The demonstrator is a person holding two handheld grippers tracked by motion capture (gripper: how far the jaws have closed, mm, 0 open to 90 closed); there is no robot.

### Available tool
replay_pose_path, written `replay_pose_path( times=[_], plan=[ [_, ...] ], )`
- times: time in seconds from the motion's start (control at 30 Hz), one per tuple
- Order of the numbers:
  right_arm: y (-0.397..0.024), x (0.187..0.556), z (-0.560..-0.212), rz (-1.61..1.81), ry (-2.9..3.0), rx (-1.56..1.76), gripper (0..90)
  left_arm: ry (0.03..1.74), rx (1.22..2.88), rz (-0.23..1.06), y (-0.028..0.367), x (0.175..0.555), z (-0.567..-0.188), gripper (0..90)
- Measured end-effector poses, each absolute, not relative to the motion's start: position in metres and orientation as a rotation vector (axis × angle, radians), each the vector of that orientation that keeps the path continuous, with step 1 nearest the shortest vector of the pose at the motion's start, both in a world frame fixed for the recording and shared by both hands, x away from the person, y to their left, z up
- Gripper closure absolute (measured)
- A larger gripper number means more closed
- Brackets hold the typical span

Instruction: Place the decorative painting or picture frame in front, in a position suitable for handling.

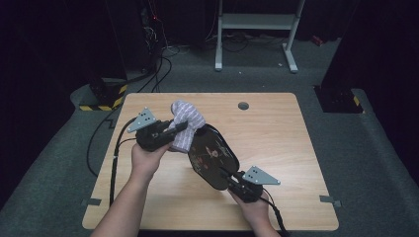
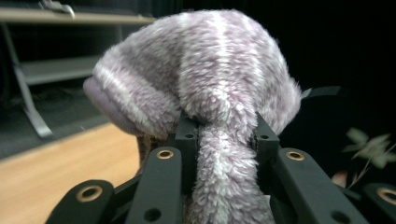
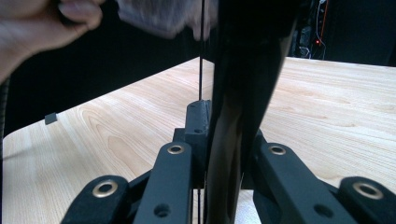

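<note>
A fluffy purple-and-white striped cloth (image 1: pixel 188 116) bulges above the jaws of my left gripper (image 1: pixel 182 127), which is shut on its bunched lower part. In the left gripper view the cloth (image 2: pixel 205 70) is pinched between the two black jaws of that gripper (image 2: pixel 226 128). A black oval tray (image 1: pixel 212 155) with a flower pattern stands tilted on the table, its near rim clamped by my right gripper (image 1: pixel 228 177). The cloth touches the tray's upper left edge. In the right gripper view the tray (image 3: pixel 247 70) rises edge-on between the jaws of that gripper (image 3: pixel 224 116).
The wooden table (image 1: pixel 286 143) has a round grey cable hole (image 1: pixel 243 105) near its far edge. Beyond it on the carpet stand a white desk frame (image 1: pixel 257 22), loose cables (image 1: pixel 158 74) and a yellow-and-black striped base (image 1: pixel 106 96).
</note>
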State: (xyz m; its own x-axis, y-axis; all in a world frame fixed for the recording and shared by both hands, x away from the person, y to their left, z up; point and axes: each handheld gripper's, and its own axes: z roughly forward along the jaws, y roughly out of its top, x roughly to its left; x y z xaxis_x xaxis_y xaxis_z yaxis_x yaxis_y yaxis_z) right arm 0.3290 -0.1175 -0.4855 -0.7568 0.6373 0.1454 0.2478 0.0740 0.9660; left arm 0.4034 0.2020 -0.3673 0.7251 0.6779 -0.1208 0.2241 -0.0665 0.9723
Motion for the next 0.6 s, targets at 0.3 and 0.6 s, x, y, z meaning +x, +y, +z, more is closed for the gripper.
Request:
replay_pose_path(
  times=[0.3,0.6],
  plan=[
    [-0.119,0.330,-0.486,1.740,2.039,0.897,80.3,0.823,1.681,0.359,0.210,0.420,-0.420,71.5],
    [-0.119,0.330,-0.486,1.741,2.037,0.899,80.2,0.922,1.738,0.258,0.223,0.430,-0.467,72.3]
  ],
)
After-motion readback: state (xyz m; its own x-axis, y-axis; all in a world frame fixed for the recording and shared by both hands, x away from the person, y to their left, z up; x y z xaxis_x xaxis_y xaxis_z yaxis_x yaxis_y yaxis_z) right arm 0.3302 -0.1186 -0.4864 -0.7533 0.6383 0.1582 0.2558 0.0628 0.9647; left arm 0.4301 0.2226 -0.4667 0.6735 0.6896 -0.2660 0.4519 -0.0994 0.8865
